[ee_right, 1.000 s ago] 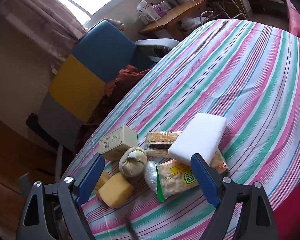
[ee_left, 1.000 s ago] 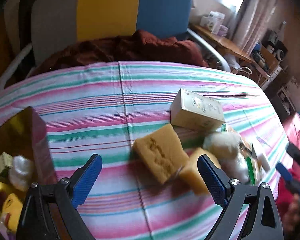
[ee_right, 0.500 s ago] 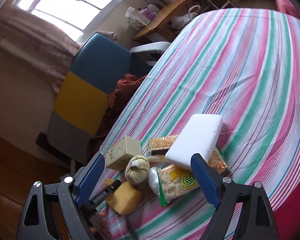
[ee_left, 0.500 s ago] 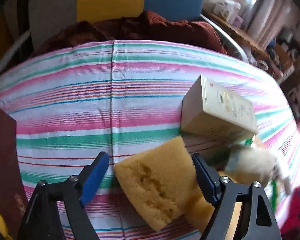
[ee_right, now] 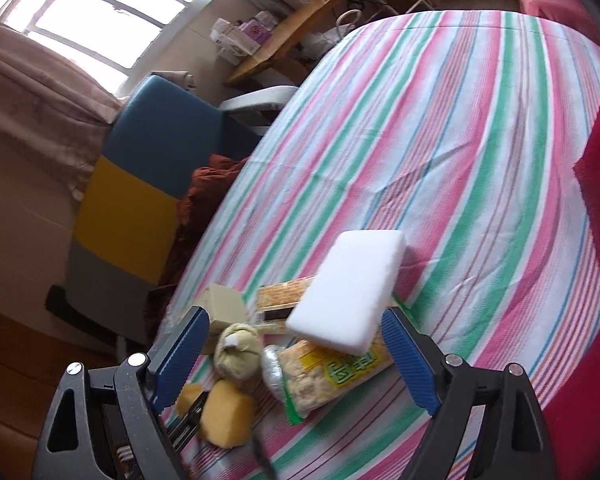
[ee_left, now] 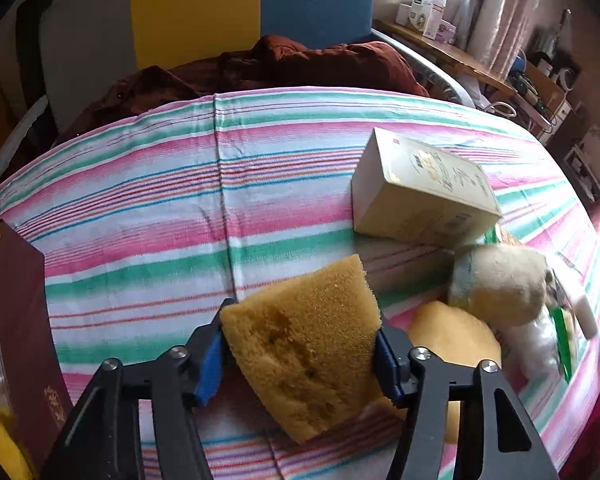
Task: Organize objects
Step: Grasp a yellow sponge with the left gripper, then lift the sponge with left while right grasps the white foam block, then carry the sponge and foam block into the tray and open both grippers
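Left gripper (ee_left: 300, 350) jaws, just closing, clamp the yellow sponge (ee_left: 306, 346) across its short width on the striped tablecloth (ee_left: 140, 208); its long axis runs along the fingers. Right gripper (ee_right: 296, 354) hovers wide apart, empty, over the white foam block (ee_right: 350, 288).

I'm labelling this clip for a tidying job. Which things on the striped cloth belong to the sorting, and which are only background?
Job:
yellow sponge, gripped by the left tongs, which have just been closing
second yellow sponge
white foam block
cracker packet
beige box
cloth pouch

Background:
chair
brown cloth
wooden shelf
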Action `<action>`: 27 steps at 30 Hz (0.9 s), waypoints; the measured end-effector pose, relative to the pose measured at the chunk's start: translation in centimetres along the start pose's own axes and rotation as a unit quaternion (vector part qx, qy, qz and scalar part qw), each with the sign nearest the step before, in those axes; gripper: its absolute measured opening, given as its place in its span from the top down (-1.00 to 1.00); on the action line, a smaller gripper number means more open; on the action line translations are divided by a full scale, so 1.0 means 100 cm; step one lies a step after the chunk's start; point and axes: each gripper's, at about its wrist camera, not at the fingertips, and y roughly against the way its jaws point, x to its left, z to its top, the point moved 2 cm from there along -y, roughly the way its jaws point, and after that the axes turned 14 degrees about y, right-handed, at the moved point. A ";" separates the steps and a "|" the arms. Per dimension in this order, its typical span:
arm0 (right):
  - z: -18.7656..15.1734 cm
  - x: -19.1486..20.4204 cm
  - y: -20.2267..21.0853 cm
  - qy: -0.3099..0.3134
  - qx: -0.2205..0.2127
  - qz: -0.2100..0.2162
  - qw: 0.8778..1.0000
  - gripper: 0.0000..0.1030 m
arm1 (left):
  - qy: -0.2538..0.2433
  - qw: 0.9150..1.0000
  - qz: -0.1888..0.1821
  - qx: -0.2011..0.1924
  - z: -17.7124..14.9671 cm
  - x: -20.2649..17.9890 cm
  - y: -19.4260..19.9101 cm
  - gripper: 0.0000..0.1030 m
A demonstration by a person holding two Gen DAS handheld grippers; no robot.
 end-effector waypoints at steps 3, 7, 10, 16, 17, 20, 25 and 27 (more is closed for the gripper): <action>0.005 -0.002 -0.008 0.005 0.011 -0.047 0.999 -0.74 | -0.012 1.000 -0.004 0.002 -0.012 0.004 0.007 -0.14; 0.013 -0.007 -0.027 0.007 0.035 -0.098 0.995 -0.74 | -0.022 1.000 -0.014 0.012 -0.030 0.005 0.019 -0.12; 0.014 -0.006 -0.040 0.019 0.058 -0.108 0.992 -0.74 | -0.042 0.999 -0.019 0.009 -0.048 0.005 0.029 -0.12; 0.012 0.004 -0.053 0.061 0.078 -0.143 0.985 -0.74 | -0.071 0.997 -0.026 -0.006 -0.074 0.004 0.043 -0.13; 0.012 0.004 -0.056 0.066 0.082 -0.147 0.983 -0.74 | -0.075 0.997 -0.028 -0.008 -0.077 0.004 0.045 -0.13; 0.007 0.004 -0.065 0.084 0.104 -0.153 0.979 -0.38 | -0.088 0.996 -0.028 -0.016 -0.086 0.003 0.049 -0.13; 0.006 0.008 -0.057 0.094 0.086 -0.125 0.984 -0.24 | -0.090 0.995 -0.032 -0.020 -0.093 0.005 0.055 -0.12; 0.009 0.008 -0.047 0.086 0.060 -0.100 0.989 -0.24 | -0.087 0.995 -0.039 -0.021 -0.096 0.007 0.059 -0.12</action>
